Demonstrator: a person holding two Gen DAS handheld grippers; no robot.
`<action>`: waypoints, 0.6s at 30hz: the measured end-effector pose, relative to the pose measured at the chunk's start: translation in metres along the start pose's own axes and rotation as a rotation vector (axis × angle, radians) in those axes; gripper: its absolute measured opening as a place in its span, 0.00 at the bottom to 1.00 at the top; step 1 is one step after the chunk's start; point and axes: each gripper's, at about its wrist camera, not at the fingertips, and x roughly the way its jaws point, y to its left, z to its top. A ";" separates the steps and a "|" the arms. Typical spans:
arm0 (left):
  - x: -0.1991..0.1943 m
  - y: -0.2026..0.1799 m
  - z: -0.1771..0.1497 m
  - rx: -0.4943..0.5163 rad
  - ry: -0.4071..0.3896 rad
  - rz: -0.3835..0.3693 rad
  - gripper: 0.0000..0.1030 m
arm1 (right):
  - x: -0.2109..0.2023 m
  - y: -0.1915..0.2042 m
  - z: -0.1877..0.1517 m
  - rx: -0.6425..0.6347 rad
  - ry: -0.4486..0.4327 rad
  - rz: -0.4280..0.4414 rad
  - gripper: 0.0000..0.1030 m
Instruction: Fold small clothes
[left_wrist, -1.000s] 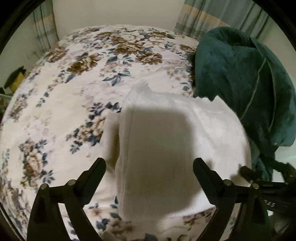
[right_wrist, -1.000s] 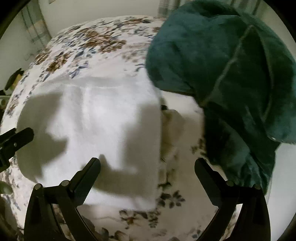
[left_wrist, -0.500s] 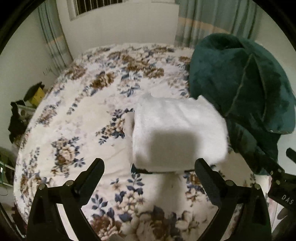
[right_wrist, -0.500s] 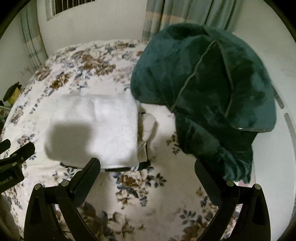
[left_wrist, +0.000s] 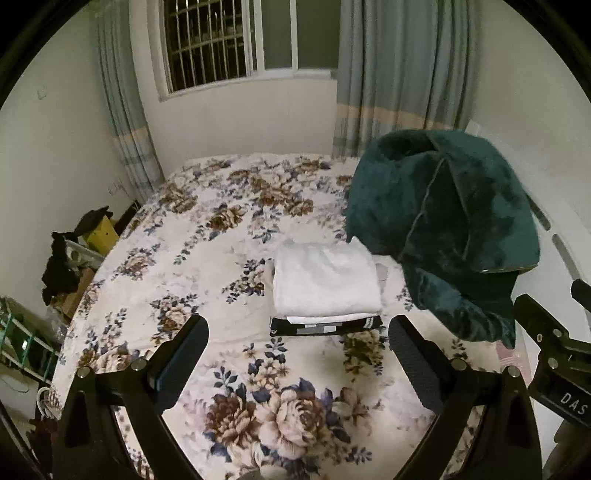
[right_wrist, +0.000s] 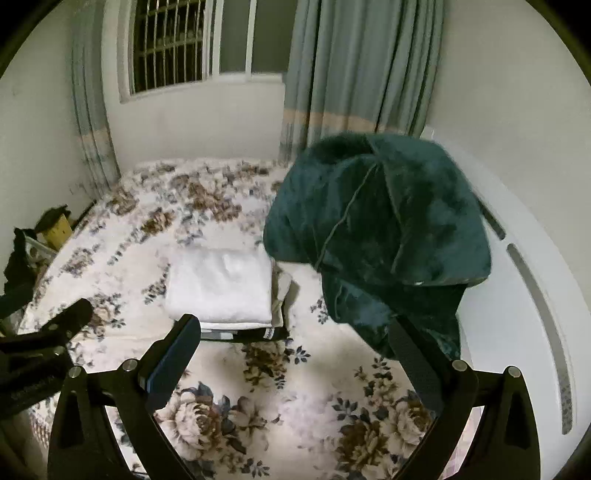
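Observation:
A folded white garment (left_wrist: 325, 280) lies on top of a stack of folded clothes, with a black folded piece (left_wrist: 325, 326) under it, on the floral bed (left_wrist: 221, 258). The white garment also shows in the right wrist view (right_wrist: 221, 288). My left gripper (left_wrist: 297, 354) is open and empty, held back from and above the stack. My right gripper (right_wrist: 291, 354) is open and empty, also back from the stack. The right gripper shows at the right edge of the left wrist view (left_wrist: 554, 354). The left gripper shows at the left edge of the right wrist view (right_wrist: 40, 343).
A large dark green plush blanket (left_wrist: 443, 229) is heaped on the bed right of the stack. A white headboard (right_wrist: 524, 280) runs along the right. Clutter with a yellow box (left_wrist: 98, 232) stands left of the bed. Window and curtains are behind.
Both grippers have pulled back and up from the white garment, which lay close under them a second ago. The stack now looks small and farther away, and the room's window has come into view.

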 end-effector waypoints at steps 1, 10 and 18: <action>-0.013 -0.001 -0.002 -0.002 -0.008 -0.004 0.97 | -0.022 -0.002 -0.002 -0.001 -0.021 0.003 1.00; -0.107 0.003 -0.019 -0.017 -0.111 0.022 0.97 | -0.142 -0.021 -0.015 0.026 -0.122 0.038 1.00; -0.150 0.005 -0.036 -0.023 -0.157 0.017 0.97 | -0.203 -0.026 -0.028 0.025 -0.176 0.050 1.00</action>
